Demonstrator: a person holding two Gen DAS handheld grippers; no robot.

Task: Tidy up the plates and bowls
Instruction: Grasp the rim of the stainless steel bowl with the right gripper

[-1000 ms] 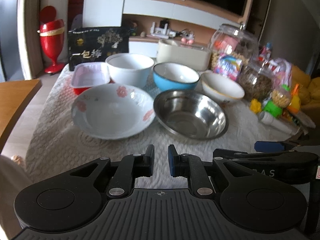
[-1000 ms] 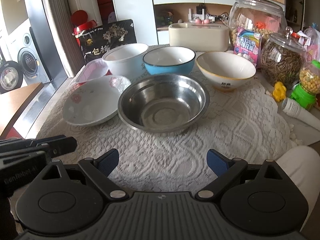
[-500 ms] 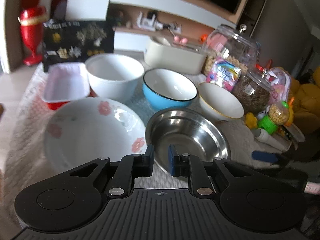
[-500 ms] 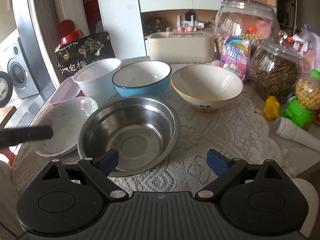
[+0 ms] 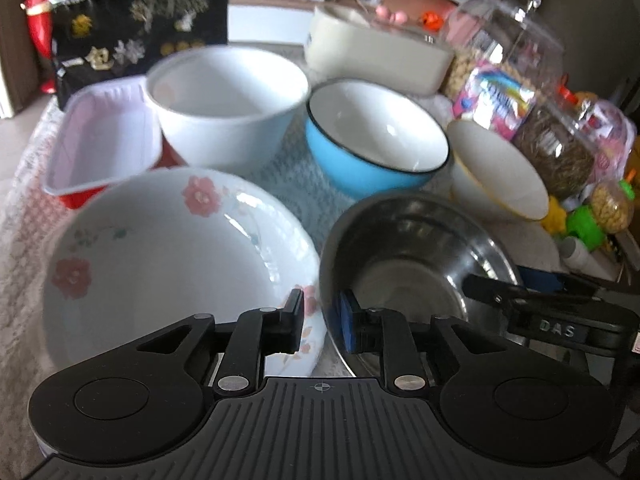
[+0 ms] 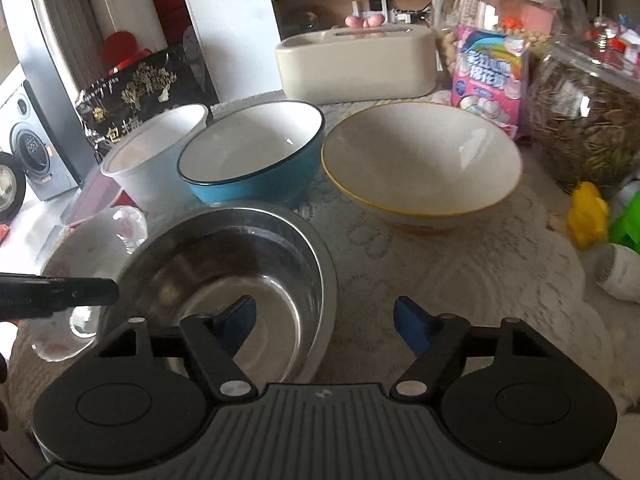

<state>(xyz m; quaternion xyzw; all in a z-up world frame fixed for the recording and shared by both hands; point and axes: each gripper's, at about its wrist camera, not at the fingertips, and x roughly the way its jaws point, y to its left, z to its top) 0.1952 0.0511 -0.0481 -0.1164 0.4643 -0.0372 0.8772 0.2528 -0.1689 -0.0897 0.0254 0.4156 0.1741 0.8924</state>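
A steel bowl (image 5: pixel 408 256) (image 6: pixel 224 276) sits nearest, with a floral plate (image 5: pixel 160 264) to its left. Behind them stand a white bowl (image 5: pixel 228 96), a blue bowl (image 5: pixel 376 148) (image 6: pixel 256 152) and a yellow-rimmed bowl (image 5: pixel 500 176) (image 6: pixel 420 160). My left gripper (image 5: pixel 321 320) is opening, its jaws a little apart over the steel bowl's left rim where it meets the plate. My right gripper (image 6: pixel 322 314) is closing around the steel bowl's right rim. One finger is inside the bowl, the other outside, and the pads are not touching.
A red-and-white tray (image 5: pixel 100 144) lies at the far left. A cream box (image 6: pixel 356 60), a black bag (image 5: pixel 136 28), glass jars (image 6: pixel 588 120), a pink snack packet (image 6: pixel 488 76) and toys (image 6: pixel 588 216) crowd the back and right. A lace cloth (image 6: pixel 460 272) covers the table.
Both grippers moved forward and down to the steel bowl. The left jaws went from shut to slightly apart. The right jaws narrowed from wide open.
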